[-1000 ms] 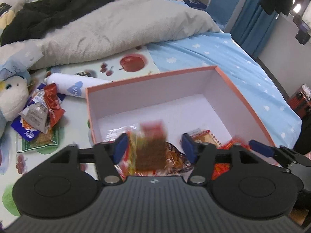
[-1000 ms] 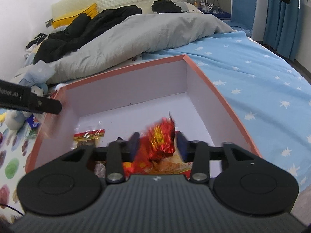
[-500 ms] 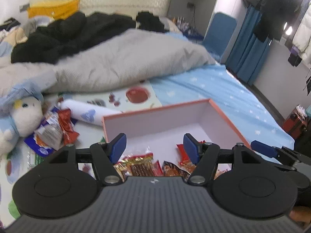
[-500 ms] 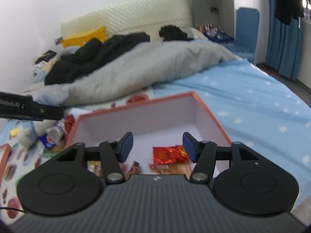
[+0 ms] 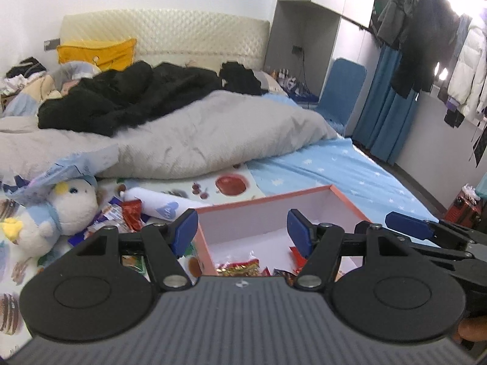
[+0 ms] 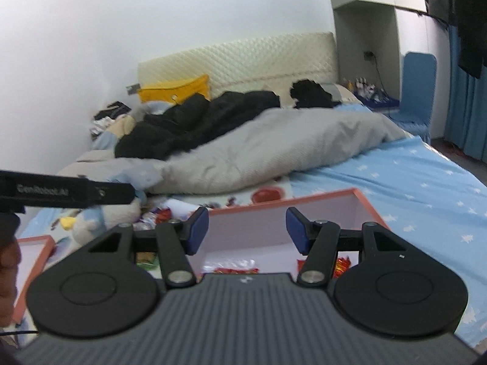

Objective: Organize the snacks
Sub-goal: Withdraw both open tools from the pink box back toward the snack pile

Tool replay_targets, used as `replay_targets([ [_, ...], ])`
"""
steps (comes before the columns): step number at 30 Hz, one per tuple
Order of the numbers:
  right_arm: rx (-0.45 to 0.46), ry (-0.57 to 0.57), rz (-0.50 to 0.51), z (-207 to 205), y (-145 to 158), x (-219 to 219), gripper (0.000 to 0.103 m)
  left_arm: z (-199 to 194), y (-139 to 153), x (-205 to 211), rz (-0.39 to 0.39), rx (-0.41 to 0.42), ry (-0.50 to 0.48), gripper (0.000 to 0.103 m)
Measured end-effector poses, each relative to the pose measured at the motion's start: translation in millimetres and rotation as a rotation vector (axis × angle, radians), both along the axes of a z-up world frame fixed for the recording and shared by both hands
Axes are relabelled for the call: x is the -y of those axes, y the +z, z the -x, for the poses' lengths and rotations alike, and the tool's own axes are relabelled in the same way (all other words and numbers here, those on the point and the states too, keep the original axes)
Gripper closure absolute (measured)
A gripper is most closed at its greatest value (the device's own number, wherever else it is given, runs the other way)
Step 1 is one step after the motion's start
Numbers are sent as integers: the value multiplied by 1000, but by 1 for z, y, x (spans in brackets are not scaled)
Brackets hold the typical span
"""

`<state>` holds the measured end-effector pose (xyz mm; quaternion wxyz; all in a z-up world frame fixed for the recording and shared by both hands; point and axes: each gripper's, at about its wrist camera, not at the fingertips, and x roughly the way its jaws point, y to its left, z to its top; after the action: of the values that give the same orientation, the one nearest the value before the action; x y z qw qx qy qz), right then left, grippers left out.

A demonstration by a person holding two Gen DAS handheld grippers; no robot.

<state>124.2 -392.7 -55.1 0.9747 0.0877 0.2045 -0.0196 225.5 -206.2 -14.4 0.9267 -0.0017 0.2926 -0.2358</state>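
A: We start at the far left. What do we record there?

B: A plush bird [image 5: 65, 210] lies on the printed mat, with loose snack packets [image 5: 127, 213] just beside it on the right, and a white tube with a blue heart [image 5: 161, 205] lying flat behind them, long axis running left to right. Its lettering is too small for us to read.

A: And the box?

B: The orange-edged box [image 5: 268, 199] sits right of centre on the bed, open side up, its long axis running from near us toward the far right. Wrapped snacks [image 5: 240, 266] lie flat on its white floor at the near end; we cannot read their print.

A: Claw status?

B: The left gripper [image 5: 242, 234] stands wide, blue pads [image 5: 185, 229] apart, nothing between them, held above the near left corner of the box. The right gripper [image 6: 247, 229] is likewise parted and empty, above the near wall. In the right wrist view, the left unit's side crosses the left edge, marked "GenRobot.AI".

A: Surroundings?

B: A grey duvet [image 5: 194, 140] and black clothing [image 5: 127, 97] lie beyond the box; a blue chair [image 5: 344, 91] stands at far right.
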Motion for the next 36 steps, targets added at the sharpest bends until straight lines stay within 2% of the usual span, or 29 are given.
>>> replay_targets([
  [5,35,31,25,5,8,-22,44,10,1,-23,-19,35,31,33],
  [12,25,68,-6,6,0,-47,44,22,-12,-67,-27,23,95,33],
  [25,-4,113,20,21,-16,-97,44,47,-44,-129,-14,-34,160,33],
  [30,-18,130,34,31,-29,-110,44,54,-57,-150,36,-113,167,33],
  [32,-31,137,22,35,-35,-115,44,60,-62,-153,21,-115,146,33],
  [34,-34,137,29,41,-38,-122,44,66,-67,-156,-32,-89,171,33],
  [36,-37,136,29,48,-39,-128,44,69,-70,-163,-14,-96,180,33],
])
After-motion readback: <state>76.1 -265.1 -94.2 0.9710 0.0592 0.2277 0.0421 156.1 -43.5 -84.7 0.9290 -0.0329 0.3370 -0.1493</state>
